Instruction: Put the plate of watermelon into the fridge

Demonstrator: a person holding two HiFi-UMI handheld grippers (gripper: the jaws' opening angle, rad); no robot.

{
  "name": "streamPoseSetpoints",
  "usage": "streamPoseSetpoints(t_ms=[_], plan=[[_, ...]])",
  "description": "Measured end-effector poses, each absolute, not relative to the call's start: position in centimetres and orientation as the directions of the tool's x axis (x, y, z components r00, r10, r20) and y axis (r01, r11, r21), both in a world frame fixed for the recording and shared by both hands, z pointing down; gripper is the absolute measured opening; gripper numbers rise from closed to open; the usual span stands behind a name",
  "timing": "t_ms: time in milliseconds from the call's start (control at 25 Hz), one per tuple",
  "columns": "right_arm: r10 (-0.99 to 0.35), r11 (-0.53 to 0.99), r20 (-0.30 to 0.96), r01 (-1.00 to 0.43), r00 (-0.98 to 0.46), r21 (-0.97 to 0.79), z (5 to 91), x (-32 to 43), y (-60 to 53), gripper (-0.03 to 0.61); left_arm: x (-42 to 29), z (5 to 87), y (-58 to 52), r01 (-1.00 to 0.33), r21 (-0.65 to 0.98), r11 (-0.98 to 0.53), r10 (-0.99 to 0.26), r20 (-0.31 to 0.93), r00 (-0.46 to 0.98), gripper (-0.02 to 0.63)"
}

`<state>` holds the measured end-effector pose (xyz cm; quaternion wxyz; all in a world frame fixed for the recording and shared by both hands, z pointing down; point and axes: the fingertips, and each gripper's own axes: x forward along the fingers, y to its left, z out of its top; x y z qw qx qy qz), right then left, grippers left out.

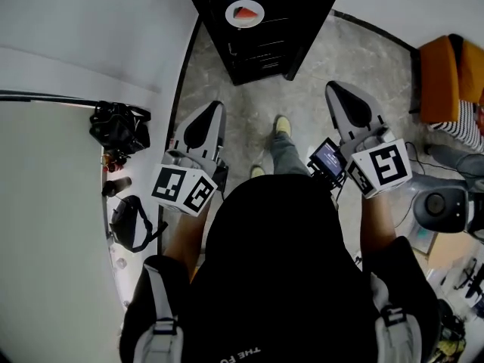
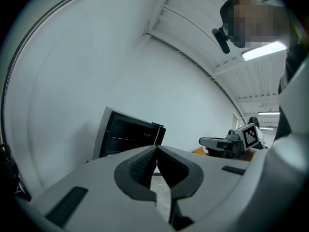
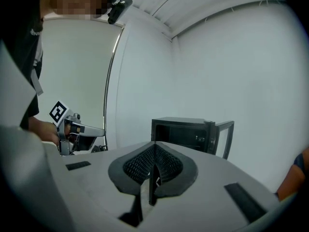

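Faced the open fridge (image 1: pixel 261 55) with left gripper (image 1: pixel 212 110) and right gripper (image 1: pixel 340 93) both pinched shut, empty. Found the plate of watermelon (image 1: pixel 245 12) apparently on the fridge top, near its front edge. Had yet to lift and shelve it.

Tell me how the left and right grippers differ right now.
The left gripper carries a marker cube patterned differently from the one on the right gripper. A small screen sits beside the right gripper; none shows by the left gripper. Both are shut, empty and pointed toward the fridge.
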<state>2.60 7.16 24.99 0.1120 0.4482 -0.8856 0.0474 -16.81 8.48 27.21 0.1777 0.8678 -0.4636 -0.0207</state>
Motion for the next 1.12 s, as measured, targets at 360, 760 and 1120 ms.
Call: streamPoseSetpoints(t_ms=[360, 760, 1120], plan=[[-0.814, 0.557, 0.237, -0.829, -0.53, 0.059, 23.7, 0.8, 14.3, 0.006, -17.6, 25.6, 15.0, -0.755, 0.318, -0.574, -0.78, 0.067, 0.622, 0.012], [-0.831, 0.535, 0.23, -0.841, -0.506, 0.084, 23.2, 0.2, 19.2, 0.006, -17.6, 25.0, 19.5, -0.72, 0.323, -0.614, -0.751, 0.039, 0.659, 0.012], [-0.835, 0.519, 0.256, -0.852, -0.487, 0.07, 23.9, 1.3, 19.6, 0.006, -17.3, 25.8, 20.2, -0.731, 0.328, -0.599, -0.756, 0.072, 0.651, 0.012]])
